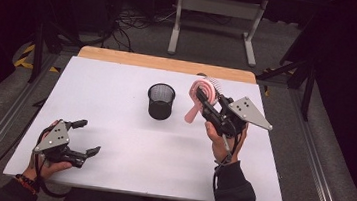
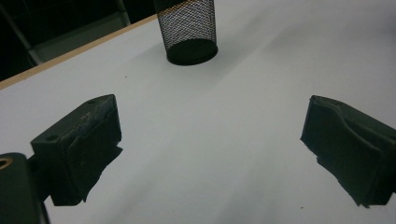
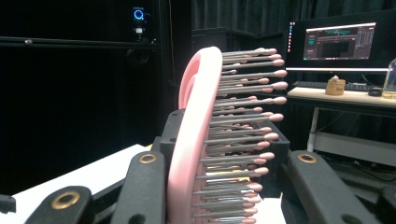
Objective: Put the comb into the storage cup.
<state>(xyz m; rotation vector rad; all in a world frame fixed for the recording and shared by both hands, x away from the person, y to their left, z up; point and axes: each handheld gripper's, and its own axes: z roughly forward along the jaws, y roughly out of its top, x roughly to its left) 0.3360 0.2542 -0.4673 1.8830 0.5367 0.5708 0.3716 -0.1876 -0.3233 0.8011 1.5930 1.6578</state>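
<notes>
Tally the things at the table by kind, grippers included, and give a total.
Hairbrush, pink, held in the right gripper: 1
Mesh cup, black, standing on the table: 1
Grippers, left gripper and right gripper: 2
Total: 4

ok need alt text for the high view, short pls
The right claw holds a pink hairbrush in the air beside a black mesh cup on a white table. The left claw rests open at the table's near left corner.
</notes>
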